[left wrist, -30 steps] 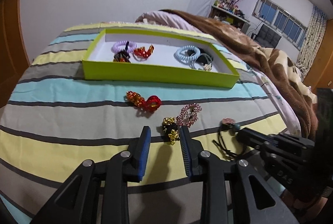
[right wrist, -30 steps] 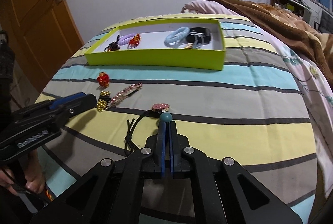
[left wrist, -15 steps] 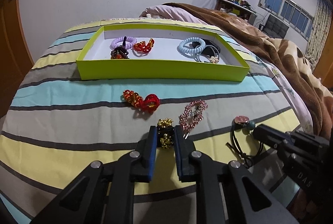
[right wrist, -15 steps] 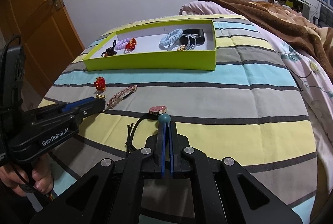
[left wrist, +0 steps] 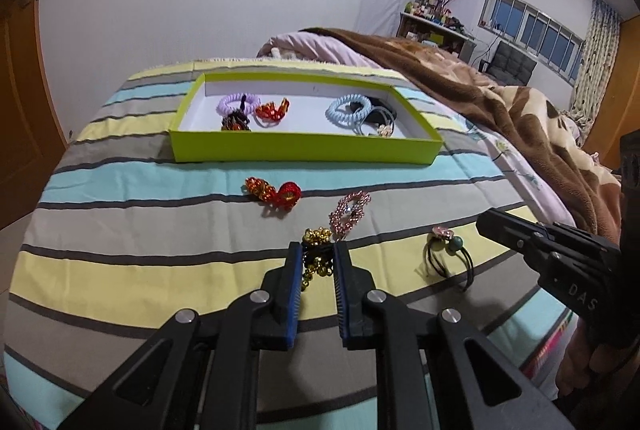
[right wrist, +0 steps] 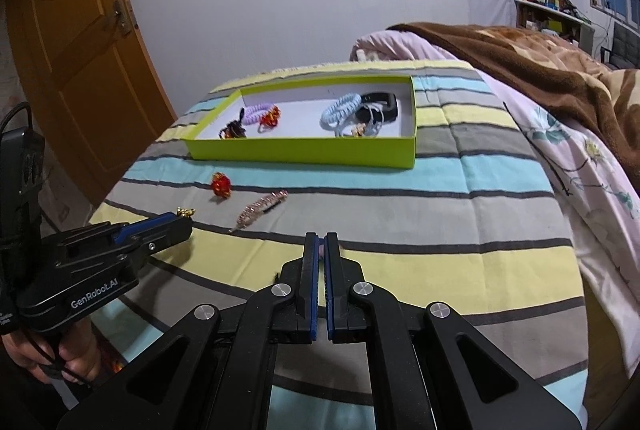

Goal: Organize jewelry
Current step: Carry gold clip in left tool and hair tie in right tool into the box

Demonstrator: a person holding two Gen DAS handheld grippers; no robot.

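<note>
Nearest to us, our left tongs [left wrist: 317,262] have just been closing and now grasp the gold-and-black beaded hair tie [left wrist: 318,255] between the blue pads, and our right tongs [right wrist: 321,250] are clenched on the black hair tie with a pink charm [left wrist: 447,250], which hangs from their tip in the left view. A little farther on the striped bed [left wrist: 120,230] lie the pink rhinestone clip [left wrist: 349,210] and the red beaded tie [left wrist: 274,192], apart from each other. Beyond them stands the green tray [left wrist: 304,150], where the lilac coil tie [left wrist: 237,103] and the light blue coil tie [left wrist: 347,109] already lie.
</note>
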